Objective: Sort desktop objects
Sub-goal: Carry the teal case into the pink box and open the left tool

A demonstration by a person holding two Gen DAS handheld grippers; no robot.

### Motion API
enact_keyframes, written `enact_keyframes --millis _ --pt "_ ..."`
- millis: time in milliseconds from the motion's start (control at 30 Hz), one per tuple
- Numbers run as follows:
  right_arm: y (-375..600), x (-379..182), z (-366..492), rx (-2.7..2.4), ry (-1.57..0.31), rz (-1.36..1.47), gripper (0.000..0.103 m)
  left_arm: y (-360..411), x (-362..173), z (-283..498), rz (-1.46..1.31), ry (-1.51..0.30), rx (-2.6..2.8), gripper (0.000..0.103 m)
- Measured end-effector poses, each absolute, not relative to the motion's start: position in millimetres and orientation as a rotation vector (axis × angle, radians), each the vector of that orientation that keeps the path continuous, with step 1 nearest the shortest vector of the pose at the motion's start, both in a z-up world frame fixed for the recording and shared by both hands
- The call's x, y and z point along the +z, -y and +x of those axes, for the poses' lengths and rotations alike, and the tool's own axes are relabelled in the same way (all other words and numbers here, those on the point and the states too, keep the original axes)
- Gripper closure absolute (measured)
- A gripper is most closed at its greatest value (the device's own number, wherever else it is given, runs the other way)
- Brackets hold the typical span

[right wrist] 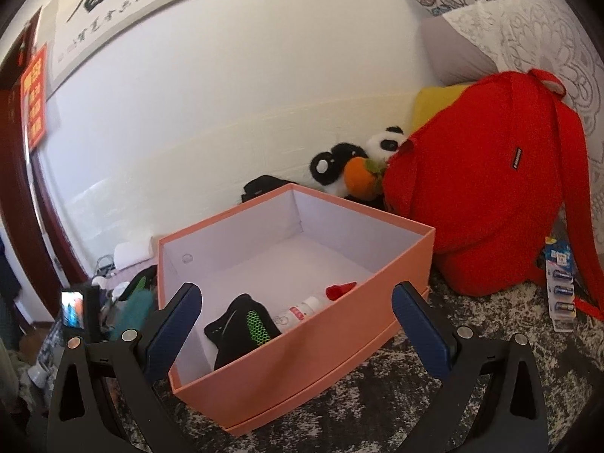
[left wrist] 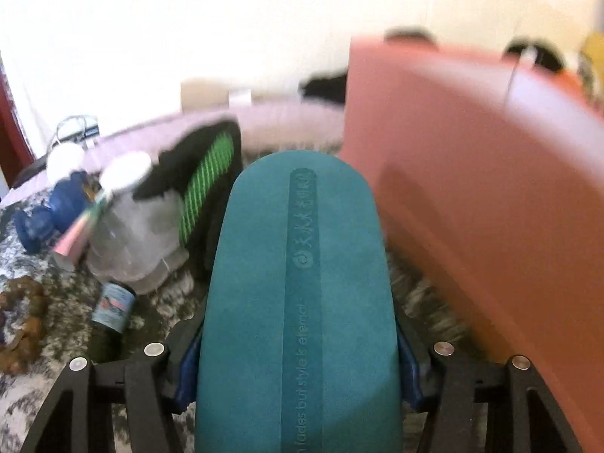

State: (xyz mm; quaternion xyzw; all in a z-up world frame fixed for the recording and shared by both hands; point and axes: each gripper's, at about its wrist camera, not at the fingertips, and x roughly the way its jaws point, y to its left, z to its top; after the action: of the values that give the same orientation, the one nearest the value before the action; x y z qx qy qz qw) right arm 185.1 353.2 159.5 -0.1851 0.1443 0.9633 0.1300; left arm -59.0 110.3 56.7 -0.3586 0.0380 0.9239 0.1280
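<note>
- A teal case (left wrist: 298, 302), long with a rounded far end and a darker stripe printed with pale lettering, fills the left wrist view nearest the lens; the left hand-held gripper (left wrist: 298, 373) is closed on its sides, blue pads pressed against it.
- The salmon-pink box (right wrist: 302, 347) stands open on the dark mottled counter (right wrist: 434, 389), its inside white; in the left view its outer wall (left wrist: 490, 196) rises just right of the case.
- Inside the box lie a black pouch with green mesh (right wrist: 245, 326), a white bottle with a red label (right wrist: 298, 311) and a red cap (right wrist: 339, 290).
- The right hand-held gripper (right wrist: 296, 334) is spread wide and holds nothing, hanging before the box's near wall.
- Left of the case sit a clear plastic bottle (left wrist: 132, 241) and a small blue-labelled bottle (left wrist: 113, 305).
</note>
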Motion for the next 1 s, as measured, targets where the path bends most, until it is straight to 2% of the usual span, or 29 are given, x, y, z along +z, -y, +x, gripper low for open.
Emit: enact_keyframes --millis 100,233,533,767,967,1000 --pt "-348 160 184 2.815 -0.407 -0.546 0.001 -106 89 -43 -0.974 -0.018 2.671 0.036" --pt "-347 163 187 2.82 -0.394 -0.526 0.001 -113 125 -13 -0.834 -0.095 2.705 0.036" --pt "-358 166 197 2.795 -0.453 -0.512 0.001 -122 182 24 -0.625 0.038 2.784 0.036" --pt "-385 165 209 2.724 -0.525 -0.483 0.001 -176 179 16 -0.659 -0.042 2.69 0.036" --pt "-418 159 223 2.653 -0.639 -0.469 0.001 -239 152 8 -0.709 -0.133 2.603 0.035" --pt "-422 159 226 2.642 -0.648 -0.464 0.001 -245 148 9 -0.695 -0.15 2.604 0.03"
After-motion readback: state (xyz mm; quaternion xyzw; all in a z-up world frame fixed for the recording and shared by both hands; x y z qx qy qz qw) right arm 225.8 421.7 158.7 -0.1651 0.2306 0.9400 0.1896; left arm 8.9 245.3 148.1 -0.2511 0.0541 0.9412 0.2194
